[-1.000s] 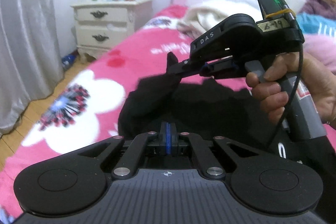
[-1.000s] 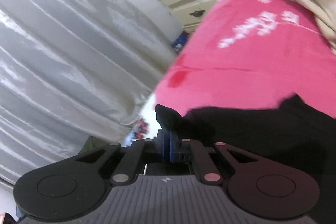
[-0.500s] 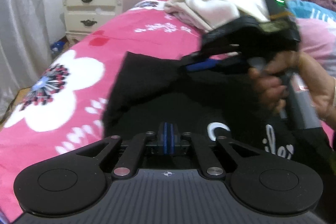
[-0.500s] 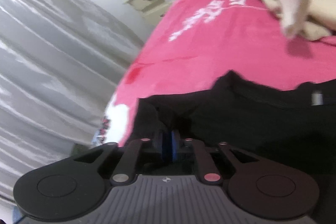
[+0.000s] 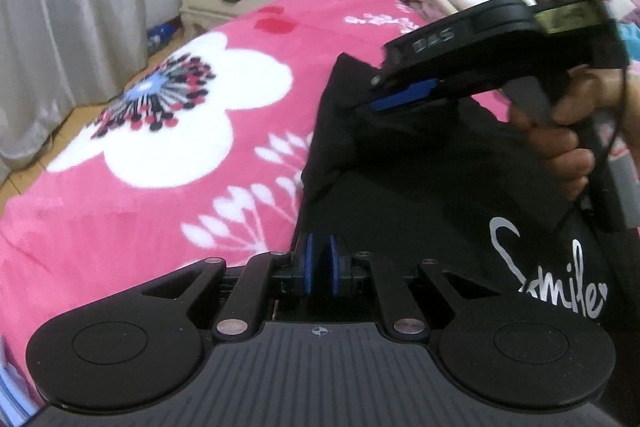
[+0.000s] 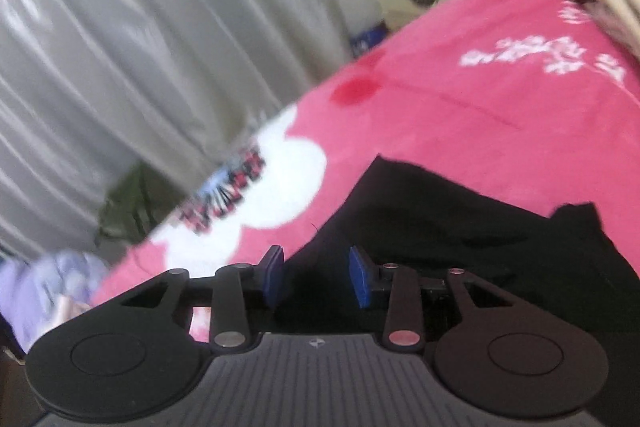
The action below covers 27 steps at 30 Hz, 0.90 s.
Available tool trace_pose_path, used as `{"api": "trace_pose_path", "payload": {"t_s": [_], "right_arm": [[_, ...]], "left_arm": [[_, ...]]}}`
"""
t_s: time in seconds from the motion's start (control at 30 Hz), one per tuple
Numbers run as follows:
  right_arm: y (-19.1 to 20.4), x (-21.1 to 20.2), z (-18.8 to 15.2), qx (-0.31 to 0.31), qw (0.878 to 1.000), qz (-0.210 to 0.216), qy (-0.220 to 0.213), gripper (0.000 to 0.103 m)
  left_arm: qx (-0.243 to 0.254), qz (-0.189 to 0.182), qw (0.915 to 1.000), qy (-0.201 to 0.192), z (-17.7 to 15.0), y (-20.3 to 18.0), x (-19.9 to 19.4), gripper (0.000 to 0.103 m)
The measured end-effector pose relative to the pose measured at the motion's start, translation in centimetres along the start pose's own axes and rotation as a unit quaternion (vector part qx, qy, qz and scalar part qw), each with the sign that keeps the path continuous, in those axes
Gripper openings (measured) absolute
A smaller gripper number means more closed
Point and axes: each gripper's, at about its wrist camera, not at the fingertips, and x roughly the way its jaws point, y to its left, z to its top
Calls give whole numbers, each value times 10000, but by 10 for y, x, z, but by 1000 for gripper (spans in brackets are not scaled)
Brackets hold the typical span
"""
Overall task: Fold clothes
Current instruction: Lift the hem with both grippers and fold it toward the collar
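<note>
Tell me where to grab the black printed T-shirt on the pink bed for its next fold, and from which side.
Grip the black cotton T-shirt at its folded left edge, where it lies raised on the pink floral blanket. Come from the blanket side, probably low, so a finger slips under; the middle lies flat.

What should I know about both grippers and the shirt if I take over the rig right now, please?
Left gripper: narrow gap between its pads, at the near edge of the black shirt; grip unclear.
Right gripper: jaws opening, pads clear of the cloth, above the shirt's far corner.
Shirt lies on the pink blanket, one side folded over.
Left: remaining folds, smoothing.
</note>
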Motion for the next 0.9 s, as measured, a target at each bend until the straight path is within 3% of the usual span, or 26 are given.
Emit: {"api": "trace_pose_path", "payload": {"t_s": [0.13,0.17,0.2,0.3,0.43,0.63,0.77,0.9], "right_arm": [[8,22,7,-352,9990,-173,216,40],[9,26,7,-476,9983,-236,238,34],[10,26,5,-577,9976,-286,246,16],[9,15,1,-658,9976,-136,178,2],[5,-19,-10,-937,9950,289,-165,2],[16,-63,-56,-1983,9783,319,-501,2],[26,-70,-93,-2542,9664,136,-350,4],[21,-69,-116,-2618,9649,160,158,4]], "left_arm": [[-104,-66,9999,41,-1,4,2,9],[-124,-72,9999,45,-2,4,2,9],[-143,-86,9998,56,-1,5,2,9],[-183,-125,9997,63,-2,6,3,9],[-306,-195,9993,73,-3,9,3,9],[-384,-211,9990,73,-2,11,4,9],[-436,-241,9988,22,-3,13,2,9],[-496,-345,9982,-30,-2,15,-5,15]]}}
